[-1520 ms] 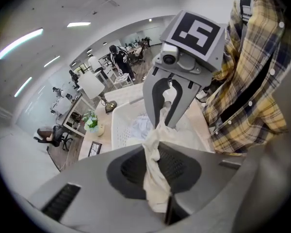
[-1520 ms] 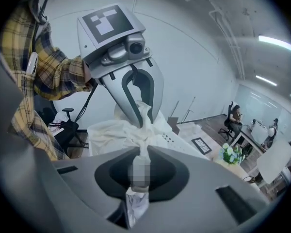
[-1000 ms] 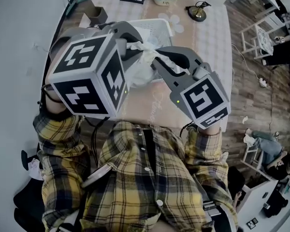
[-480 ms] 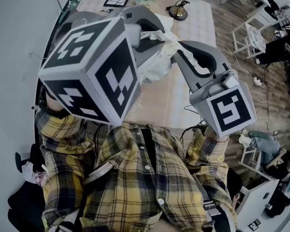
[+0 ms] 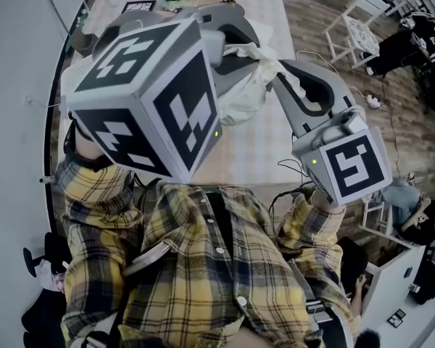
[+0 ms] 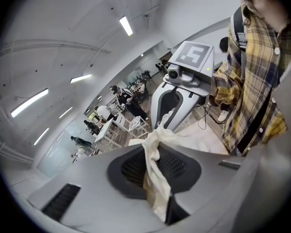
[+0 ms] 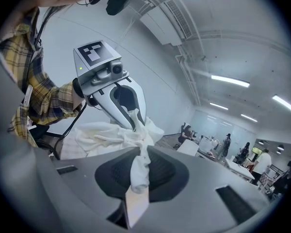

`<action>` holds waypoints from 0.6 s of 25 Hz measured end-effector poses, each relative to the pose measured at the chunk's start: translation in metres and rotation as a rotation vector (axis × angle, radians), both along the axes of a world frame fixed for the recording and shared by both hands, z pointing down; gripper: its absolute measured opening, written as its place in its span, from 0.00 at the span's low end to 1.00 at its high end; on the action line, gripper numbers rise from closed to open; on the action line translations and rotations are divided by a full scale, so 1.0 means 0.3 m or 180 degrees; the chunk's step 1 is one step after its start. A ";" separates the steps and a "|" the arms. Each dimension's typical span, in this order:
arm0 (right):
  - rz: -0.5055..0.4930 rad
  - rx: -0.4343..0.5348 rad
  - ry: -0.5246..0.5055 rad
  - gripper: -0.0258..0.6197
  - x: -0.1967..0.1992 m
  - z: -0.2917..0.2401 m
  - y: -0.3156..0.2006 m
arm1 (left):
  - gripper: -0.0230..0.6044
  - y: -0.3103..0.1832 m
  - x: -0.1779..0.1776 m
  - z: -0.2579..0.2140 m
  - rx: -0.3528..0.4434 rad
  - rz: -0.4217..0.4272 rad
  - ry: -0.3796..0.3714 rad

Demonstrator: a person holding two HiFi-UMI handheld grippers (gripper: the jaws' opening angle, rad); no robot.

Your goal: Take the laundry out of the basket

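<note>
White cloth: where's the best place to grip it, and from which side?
Probably the cloth along its upper edge, one bunched fold per claw, from opposite sides: left claw and right claw already pinch it so, and it sags slack between them.

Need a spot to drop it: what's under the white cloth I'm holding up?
Bare checked tabletop shows below the cloth. The left hand-held gripper blocks the table's left part, and no basket can be seen.
</note>
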State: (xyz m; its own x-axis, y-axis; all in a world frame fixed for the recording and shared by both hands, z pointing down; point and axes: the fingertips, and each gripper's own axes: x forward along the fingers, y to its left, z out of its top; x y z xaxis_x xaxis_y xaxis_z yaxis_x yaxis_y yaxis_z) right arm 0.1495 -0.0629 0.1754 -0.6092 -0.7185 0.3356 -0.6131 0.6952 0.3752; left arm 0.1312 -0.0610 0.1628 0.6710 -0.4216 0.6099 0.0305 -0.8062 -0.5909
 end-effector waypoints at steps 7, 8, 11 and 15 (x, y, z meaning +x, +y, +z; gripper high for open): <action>0.0179 -0.0104 -0.0006 0.13 0.161 0.062 0.006 | 0.16 0.007 0.169 0.073 -0.0128 0.0207 0.0020; 0.0204 -0.0134 -0.0012 0.13 0.177 0.077 0.003 | 0.16 0.004 0.184 0.087 -0.0152 0.0222 0.0043; 0.0255 -0.0255 -0.0009 0.13 0.204 0.130 -0.018 | 0.16 -0.019 0.206 0.145 -0.0266 0.0227 0.0060; 0.0312 -0.0515 0.0029 0.13 0.236 0.248 -0.050 | 0.16 -0.050 0.223 0.273 -0.0523 0.0167 -0.0049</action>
State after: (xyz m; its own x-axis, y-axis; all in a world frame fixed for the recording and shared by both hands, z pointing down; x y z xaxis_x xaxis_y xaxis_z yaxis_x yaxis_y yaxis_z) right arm 0.2203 -0.0778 0.2498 -0.5354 -0.7106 0.4566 -0.6781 0.6839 0.2693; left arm 0.1981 -0.0759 0.2448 0.6796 -0.2800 0.6781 0.0831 -0.8890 -0.4503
